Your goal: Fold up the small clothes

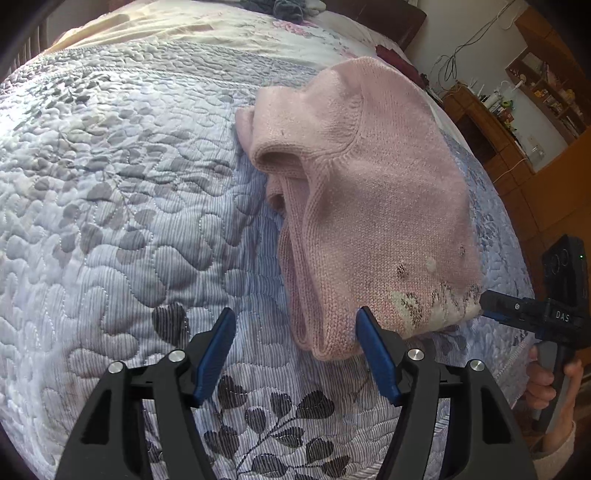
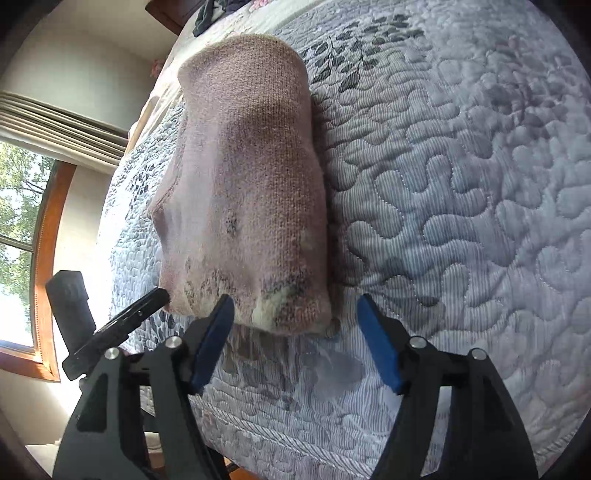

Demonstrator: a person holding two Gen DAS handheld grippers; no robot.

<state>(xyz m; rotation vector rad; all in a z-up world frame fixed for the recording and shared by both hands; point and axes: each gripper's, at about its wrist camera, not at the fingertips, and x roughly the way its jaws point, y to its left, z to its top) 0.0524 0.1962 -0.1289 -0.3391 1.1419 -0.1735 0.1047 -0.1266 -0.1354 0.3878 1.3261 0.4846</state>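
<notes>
A pink knit sweater (image 1: 369,192) lies folded into a long bundle on the quilted bedspread (image 1: 110,184), its patterned hem toward me. My left gripper (image 1: 297,332) is open just in front of the hem's left corner, and its right finger (image 1: 373,350) is against the knit. In the right wrist view the sweater (image 2: 243,177) stretches away from my open right gripper (image 2: 295,310), whose left finger (image 2: 218,332) overlaps the hem. A hand (image 1: 546,384) holds the right gripper at the hem's right corner. Neither gripper holds anything.
A heap of dark clothes (image 1: 284,9) sits at the far end of the bed, by the headboard (image 1: 391,18). Wooden shelves and a desk (image 1: 517,147) stand right of the bed. A window (image 2: 22,221) is on the other side. The bed's near edge (image 2: 295,443) is just below the grippers.
</notes>
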